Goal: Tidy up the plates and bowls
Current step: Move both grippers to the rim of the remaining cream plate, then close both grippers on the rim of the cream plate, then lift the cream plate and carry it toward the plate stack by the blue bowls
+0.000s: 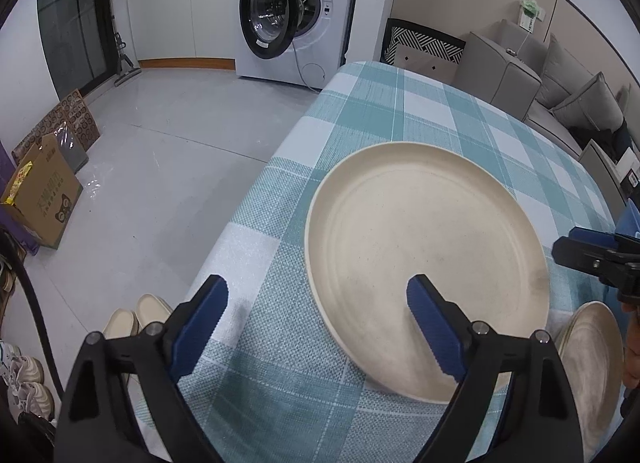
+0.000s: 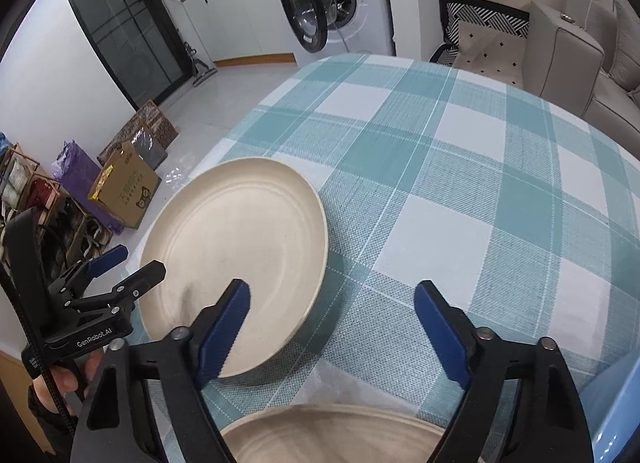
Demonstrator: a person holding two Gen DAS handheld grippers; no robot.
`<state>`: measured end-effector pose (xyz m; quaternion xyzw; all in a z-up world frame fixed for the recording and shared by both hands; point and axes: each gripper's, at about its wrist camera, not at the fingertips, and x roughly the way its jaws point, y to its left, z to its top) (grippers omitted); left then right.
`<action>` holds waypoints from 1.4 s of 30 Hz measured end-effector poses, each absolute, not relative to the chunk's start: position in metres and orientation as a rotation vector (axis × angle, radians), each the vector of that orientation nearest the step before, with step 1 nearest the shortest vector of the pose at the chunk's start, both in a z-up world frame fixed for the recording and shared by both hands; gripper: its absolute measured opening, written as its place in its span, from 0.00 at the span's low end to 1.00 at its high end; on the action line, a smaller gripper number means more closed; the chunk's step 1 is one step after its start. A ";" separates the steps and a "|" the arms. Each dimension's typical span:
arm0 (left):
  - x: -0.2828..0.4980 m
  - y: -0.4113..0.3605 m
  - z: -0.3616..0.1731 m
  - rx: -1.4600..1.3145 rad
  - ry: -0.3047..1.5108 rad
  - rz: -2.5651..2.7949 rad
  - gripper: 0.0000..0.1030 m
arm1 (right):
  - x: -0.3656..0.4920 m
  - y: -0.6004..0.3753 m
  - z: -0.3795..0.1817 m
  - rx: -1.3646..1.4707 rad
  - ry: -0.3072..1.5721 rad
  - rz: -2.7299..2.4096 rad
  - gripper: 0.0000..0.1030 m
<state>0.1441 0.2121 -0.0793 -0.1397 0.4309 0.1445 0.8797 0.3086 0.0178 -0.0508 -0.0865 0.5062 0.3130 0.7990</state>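
I am looking into a lived-in home, an open room joining laundry corner and sitting area. A white washing machine is standing with its door hanging open beside white cabinets under a counter. A grey sofa with cushions is sitting behind the table, which is wearing a teal checked cloth. Cardboard boxes and shoes are lying on the pale tiled floor.
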 end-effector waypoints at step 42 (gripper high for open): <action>0.144 0.211 -0.086 -0.318 0.907 0.225 0.14 | 0.306 0.050 -0.076 -0.326 1.068 0.656 0.13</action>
